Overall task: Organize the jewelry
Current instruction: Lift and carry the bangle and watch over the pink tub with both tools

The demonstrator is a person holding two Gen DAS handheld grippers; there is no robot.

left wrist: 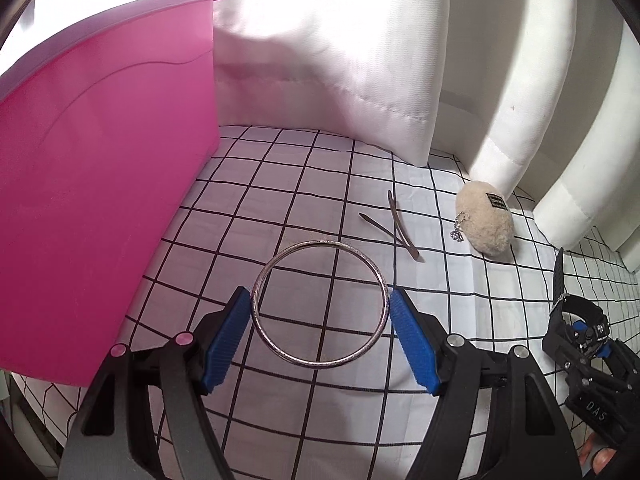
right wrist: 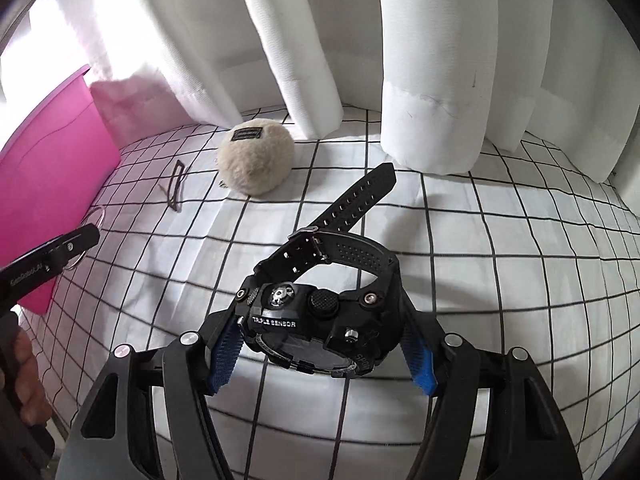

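A silver bangle point(left wrist: 320, 304) sits between the blue pads of my left gripper point(left wrist: 320, 308); the pads touch its two sides, and whether it rests on the checked cloth or is lifted I cannot tell. My right gripper point(right wrist: 320, 332) is shut on a black sports watch point(right wrist: 320, 320), its strap point(right wrist: 360, 196) sticking up and away. The watch and right gripper also show in the left wrist view point(left wrist: 584, 328) at the right edge. A pink bin point(left wrist: 100, 200) stands close on the left; it also shows in the right wrist view point(right wrist: 44, 168).
Two thin hair clips point(left wrist: 400, 228) and a beige fluffy keychain pouch point(left wrist: 486, 220) lie on the checked cloth point(left wrist: 280, 184) beyond the bangle. White curtains point(left wrist: 340, 60) hang along the back. The clips point(right wrist: 176, 188) and pouch point(right wrist: 256, 160) also show in the right wrist view.
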